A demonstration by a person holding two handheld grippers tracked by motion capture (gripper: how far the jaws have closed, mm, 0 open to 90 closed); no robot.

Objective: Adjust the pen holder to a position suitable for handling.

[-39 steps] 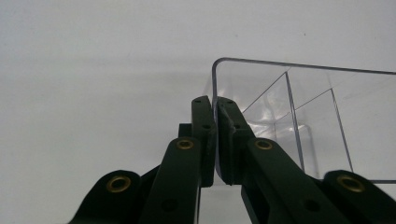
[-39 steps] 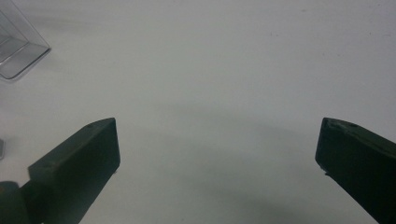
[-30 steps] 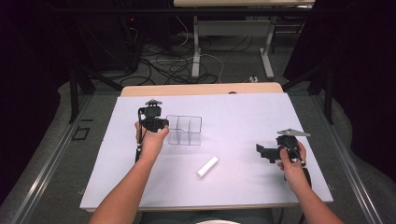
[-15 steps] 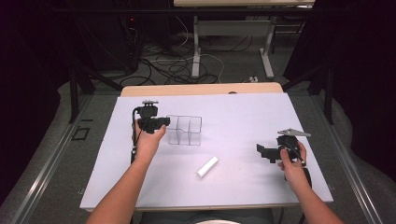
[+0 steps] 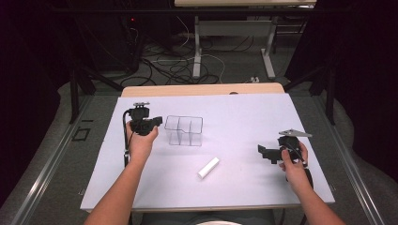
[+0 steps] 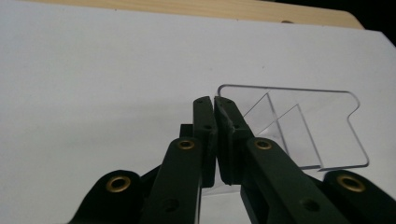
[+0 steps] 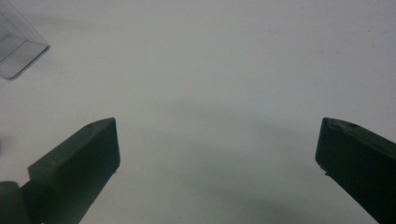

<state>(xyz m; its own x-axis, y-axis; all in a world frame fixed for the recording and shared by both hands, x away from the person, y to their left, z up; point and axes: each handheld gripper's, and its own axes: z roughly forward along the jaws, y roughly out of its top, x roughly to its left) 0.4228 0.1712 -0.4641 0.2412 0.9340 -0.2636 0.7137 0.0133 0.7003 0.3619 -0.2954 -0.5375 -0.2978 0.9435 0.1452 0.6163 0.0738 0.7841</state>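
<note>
Glossy clear-plastic organiser (image 5: 184, 130) on a matt white table cover (image 5: 244, 117).

A: Lab or test bay, most likely. White-topped table (image 5: 234, 117) on a wooden bench, dark curtains round it.

B: Agreed. Loose cables (image 5: 173, 65) across a grey floor, metal desk legs (image 5: 197, 47) behind; background too dim to say more.

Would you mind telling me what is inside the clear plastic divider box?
Nothing lies in the clear plastic divider box: through its walls only the white table cover shows. The left gripper hides its near corner.
</note>
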